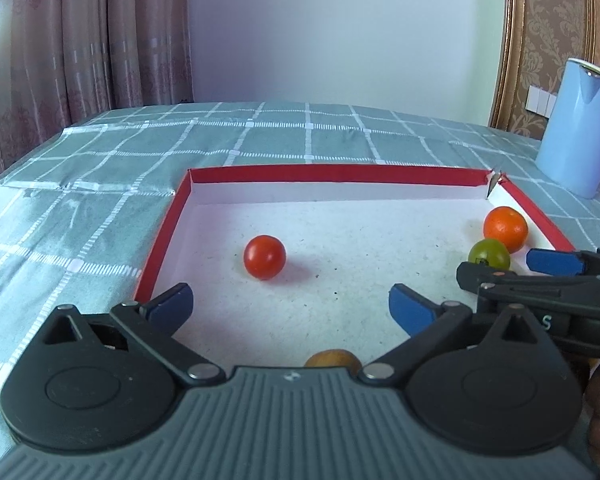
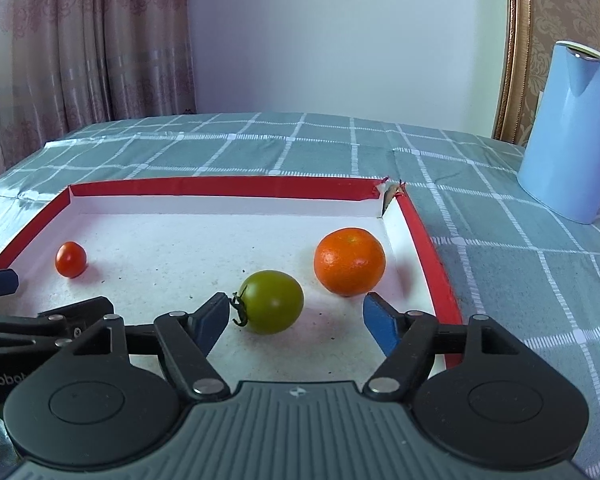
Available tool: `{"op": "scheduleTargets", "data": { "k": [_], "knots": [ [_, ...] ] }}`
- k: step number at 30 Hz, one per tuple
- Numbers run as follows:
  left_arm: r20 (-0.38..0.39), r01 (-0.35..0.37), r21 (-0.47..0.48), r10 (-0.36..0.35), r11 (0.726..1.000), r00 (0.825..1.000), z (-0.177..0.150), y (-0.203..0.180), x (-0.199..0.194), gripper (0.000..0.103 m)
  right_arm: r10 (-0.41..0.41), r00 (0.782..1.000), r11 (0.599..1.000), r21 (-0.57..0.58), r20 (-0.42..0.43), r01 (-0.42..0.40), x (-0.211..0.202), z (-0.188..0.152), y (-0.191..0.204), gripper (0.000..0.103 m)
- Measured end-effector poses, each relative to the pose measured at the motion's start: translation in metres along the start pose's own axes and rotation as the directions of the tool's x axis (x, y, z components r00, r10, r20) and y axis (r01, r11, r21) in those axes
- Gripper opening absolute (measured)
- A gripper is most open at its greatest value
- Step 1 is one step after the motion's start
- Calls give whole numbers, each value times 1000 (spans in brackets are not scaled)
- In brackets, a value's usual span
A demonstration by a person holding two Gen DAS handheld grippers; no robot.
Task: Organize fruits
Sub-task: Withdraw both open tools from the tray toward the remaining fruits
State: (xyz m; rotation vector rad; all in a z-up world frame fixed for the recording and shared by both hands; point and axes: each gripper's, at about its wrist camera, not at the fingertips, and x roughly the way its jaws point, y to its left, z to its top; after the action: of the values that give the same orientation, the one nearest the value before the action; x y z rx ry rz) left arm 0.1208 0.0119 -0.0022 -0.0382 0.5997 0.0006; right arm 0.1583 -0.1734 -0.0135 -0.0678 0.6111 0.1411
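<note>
A red-rimmed white tray [image 1: 260, 172] [image 2: 220, 184] lies on the checked tablecloth. In it are a red tomato [image 1: 264, 257] [image 2: 71, 259], a green tomato [image 1: 489, 254] [image 2: 272, 301] and an orange mandarin [image 1: 505, 228] [image 2: 349, 261]. A brownish fruit [image 1: 332, 358] peeks out just below my left gripper [image 1: 290, 304], which is open and empty, short of the red tomato. My right gripper [image 2: 296, 316] is open and empty, with the green tomato just ahead between its fingers; it also shows in the left wrist view [image 1: 540, 268].
A light blue cylindrical container [image 1: 576, 128] [image 2: 572, 132] stands on the table at the back right, outside the tray. Curtains [image 1: 88, 40] hang at the back left. The table's left edge [image 1: 20, 160] falls away near the curtains.
</note>
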Motion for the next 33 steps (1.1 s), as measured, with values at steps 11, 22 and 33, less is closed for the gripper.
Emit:
{"op": "scheduleTargets", "data": {
  "k": [11, 22, 33],
  "knots": [
    [11, 22, 27, -23, 999, 1000, -6, -2, -8, 103, -2, 999, 1000, 19, 48, 1, -9, -3, -2, 81],
    [86, 27, 32, -30, 999, 996, -21, 16, -37, 103, 23, 996, 997, 69, 89, -29, -30, -11, -18, 81],
    [162, 101, -36, -94, 994, 982, -35, 44, -74, 103, 64, 985, 987, 136, 162, -87, -69, -28, -38, 85]
  ]
}}
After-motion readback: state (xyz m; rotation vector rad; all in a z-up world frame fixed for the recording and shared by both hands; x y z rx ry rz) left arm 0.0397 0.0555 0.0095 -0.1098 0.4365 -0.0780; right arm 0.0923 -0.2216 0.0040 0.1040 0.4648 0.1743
